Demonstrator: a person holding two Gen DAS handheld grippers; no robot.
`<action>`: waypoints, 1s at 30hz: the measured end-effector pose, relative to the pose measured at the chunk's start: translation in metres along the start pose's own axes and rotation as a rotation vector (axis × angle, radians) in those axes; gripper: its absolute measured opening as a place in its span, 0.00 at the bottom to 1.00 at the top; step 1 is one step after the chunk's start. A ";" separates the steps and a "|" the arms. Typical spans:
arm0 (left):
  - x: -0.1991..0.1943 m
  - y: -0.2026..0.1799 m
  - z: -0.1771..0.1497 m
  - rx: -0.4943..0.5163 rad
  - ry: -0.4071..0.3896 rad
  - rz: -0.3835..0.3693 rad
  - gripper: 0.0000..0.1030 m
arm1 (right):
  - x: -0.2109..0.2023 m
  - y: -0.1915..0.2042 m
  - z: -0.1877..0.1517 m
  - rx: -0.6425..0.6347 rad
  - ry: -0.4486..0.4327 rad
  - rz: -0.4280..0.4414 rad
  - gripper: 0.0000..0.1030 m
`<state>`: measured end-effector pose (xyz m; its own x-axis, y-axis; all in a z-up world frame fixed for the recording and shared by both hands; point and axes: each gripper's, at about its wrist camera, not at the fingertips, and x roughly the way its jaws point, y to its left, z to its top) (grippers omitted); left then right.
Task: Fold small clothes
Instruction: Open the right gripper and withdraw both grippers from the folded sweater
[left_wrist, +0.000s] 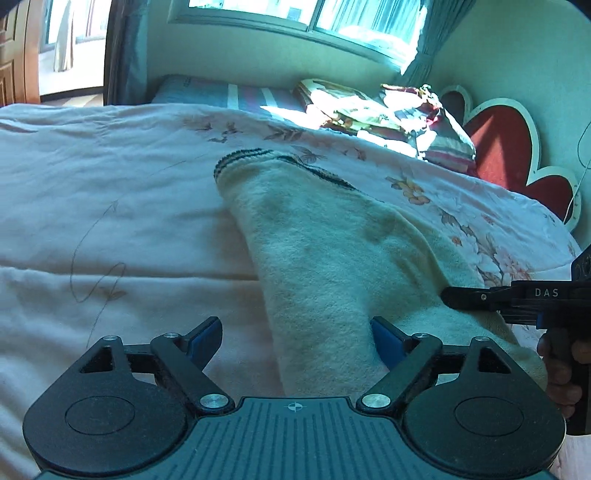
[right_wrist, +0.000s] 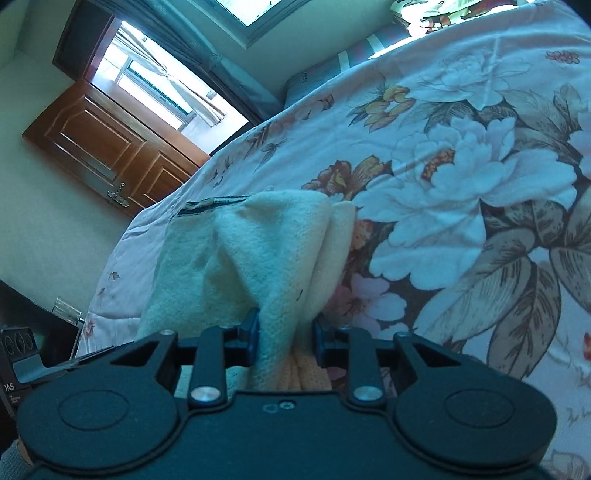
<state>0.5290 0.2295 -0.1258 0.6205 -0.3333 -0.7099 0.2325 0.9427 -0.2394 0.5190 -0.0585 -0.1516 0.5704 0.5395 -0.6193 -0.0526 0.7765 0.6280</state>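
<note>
A cream fleece garment (left_wrist: 325, 251) with dark striped trim along its far edge lies on the floral bedspread (left_wrist: 110, 184). My left gripper (left_wrist: 295, 336) stands open over the garment's near end; the cloth runs between its blue pads without being pinched. My right gripper (left_wrist: 448, 295) reaches in from the right in the left wrist view, held by a hand. In the right wrist view my right gripper (right_wrist: 286, 328) is shut on a bunched fold of the cream garment (right_wrist: 266, 251), which rises from the bed toward the jaws.
Pillows (left_wrist: 388, 114) and folded bedding are piled at the head of the bed by a red petal-shaped headboard (left_wrist: 506, 147). A window with curtains (left_wrist: 295, 18) runs along the far wall. A wooden door (right_wrist: 107, 147) stands beyond the bed's edge.
</note>
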 end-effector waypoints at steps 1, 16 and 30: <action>-0.005 -0.004 0.001 0.012 -0.017 0.014 0.84 | -0.002 0.003 0.001 -0.015 -0.002 -0.011 0.27; -0.032 -0.067 -0.033 0.171 -0.076 -0.045 0.62 | -0.035 0.089 -0.043 -0.526 0.047 -0.194 0.17; -0.106 -0.099 -0.076 0.170 -0.203 0.165 0.98 | -0.111 0.075 -0.061 -0.356 -0.148 -0.225 0.68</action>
<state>0.3832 0.1730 -0.0767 0.7933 -0.1884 -0.5789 0.2274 0.9738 -0.0053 0.4019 -0.0409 -0.0642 0.7094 0.3121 -0.6319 -0.1781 0.9469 0.2676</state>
